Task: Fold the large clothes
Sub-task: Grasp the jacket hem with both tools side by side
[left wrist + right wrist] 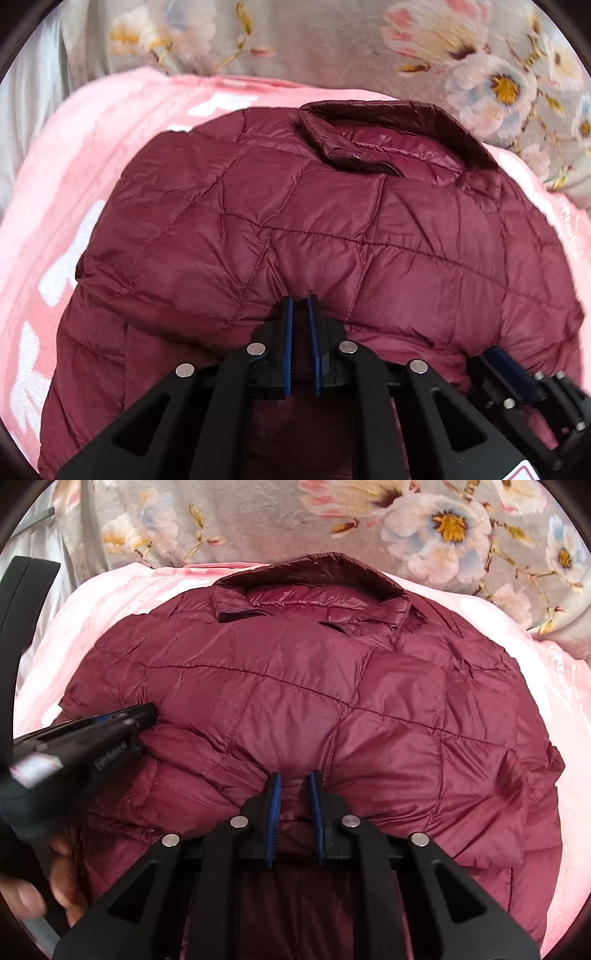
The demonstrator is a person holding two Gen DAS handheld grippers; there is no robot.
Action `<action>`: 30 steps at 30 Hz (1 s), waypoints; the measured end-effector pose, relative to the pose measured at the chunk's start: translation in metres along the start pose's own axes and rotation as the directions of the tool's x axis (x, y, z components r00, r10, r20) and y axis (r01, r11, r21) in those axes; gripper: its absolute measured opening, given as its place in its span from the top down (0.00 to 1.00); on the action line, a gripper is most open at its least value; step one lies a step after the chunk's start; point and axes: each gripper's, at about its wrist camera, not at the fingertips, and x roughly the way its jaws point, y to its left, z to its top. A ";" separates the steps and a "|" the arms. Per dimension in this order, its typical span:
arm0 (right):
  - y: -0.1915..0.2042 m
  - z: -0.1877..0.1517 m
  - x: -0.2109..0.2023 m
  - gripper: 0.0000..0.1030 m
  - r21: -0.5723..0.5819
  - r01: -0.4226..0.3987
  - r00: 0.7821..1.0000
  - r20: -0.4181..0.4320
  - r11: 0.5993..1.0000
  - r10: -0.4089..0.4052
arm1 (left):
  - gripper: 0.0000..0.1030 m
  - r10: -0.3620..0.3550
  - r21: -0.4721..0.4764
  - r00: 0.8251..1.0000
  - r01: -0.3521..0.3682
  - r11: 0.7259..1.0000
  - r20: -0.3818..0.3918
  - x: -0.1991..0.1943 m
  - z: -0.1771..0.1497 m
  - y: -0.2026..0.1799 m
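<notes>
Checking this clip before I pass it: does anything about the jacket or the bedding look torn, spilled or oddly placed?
Nothing stands out. The maroon quilted jacket lies on the pink blanket, collar toward the floral cover, with no tear or stain visible. Both tongs, left and right, pinch its near edge, so the fabric bunches there.

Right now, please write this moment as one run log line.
left gripper: shut on jacket hem | right gripper: shut on jacket hem | collar: far side | under: pink blanket
</notes>
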 end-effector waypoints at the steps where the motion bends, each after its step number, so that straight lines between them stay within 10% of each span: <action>1: 0.002 -0.001 0.000 0.86 -0.003 0.008 1.000 0.005 1.000 -0.008 | 0.89 0.023 0.020 1.000 -0.023 1.000 0.016 -0.001 -0.003 -0.004; 13: -0.023 -0.003 -0.022 0.85 0.135 -0.034 0.993 0.115 0.990 0.018 | 0.89 0.034 0.030 0.999 -0.035 0.999 0.031 0.000 -0.003 -0.003; 30: -0.019 -0.010 -0.004 0.85 0.124 0.001 1.000 0.013 0.992 -0.003 | 0.89 0.090 0.081 0.996 -0.092 0.992 0.026 0.003 -0.003 -0.014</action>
